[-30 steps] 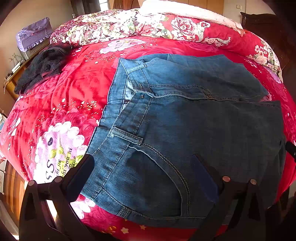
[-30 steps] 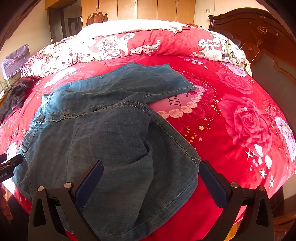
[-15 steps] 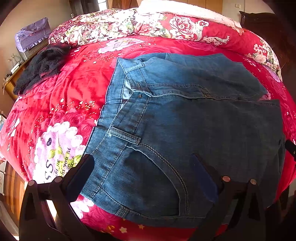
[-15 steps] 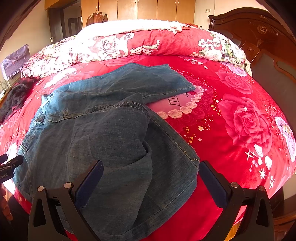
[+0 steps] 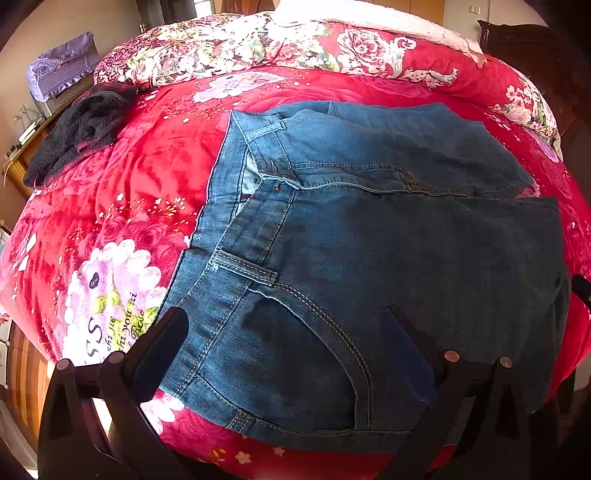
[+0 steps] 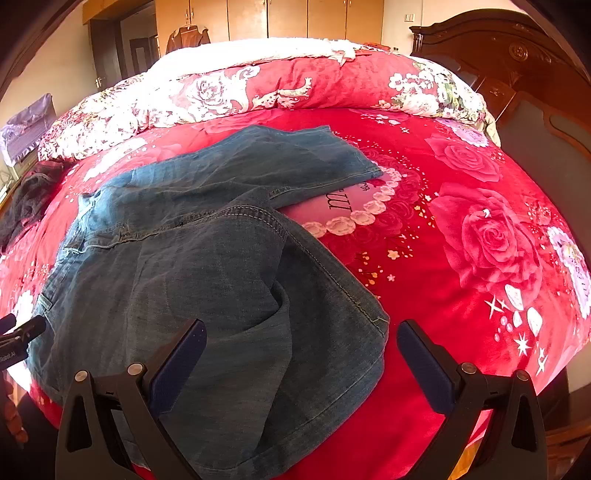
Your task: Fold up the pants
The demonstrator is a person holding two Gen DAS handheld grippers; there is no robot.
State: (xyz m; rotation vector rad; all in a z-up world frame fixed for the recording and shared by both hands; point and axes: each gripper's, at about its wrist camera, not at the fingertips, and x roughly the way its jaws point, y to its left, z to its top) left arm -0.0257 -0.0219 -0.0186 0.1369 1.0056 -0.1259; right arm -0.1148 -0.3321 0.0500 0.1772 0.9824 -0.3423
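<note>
Blue denim pants (image 5: 369, 240) lie on a red floral bed, waistband to the left, legs doubled back so the hems sit on top. In the right wrist view the pants (image 6: 184, 277) show a folded leg end near the front edge of the bed and another leg end further back. My left gripper (image 5: 284, 332) hovers open above the hip pocket at the near edge, holding nothing. My right gripper (image 6: 301, 343) is open too, its fingers straddling the near leg hem without touching it. The left gripper's tip (image 6: 22, 332) shows at the left edge of the right wrist view.
A rolled floral quilt (image 5: 295, 48) runs across the far side of the bed. A dark garment (image 5: 77, 129) lies at the bed's left edge by a small cabinet. A dark wooden headboard (image 6: 517, 74) stands at the right; wardrobes (image 6: 277, 18) line the back wall.
Both views have shifted only slightly; the pants appear a touch further from the left gripper. Neither gripper has changed its opening, and the pants have not moved.
</note>
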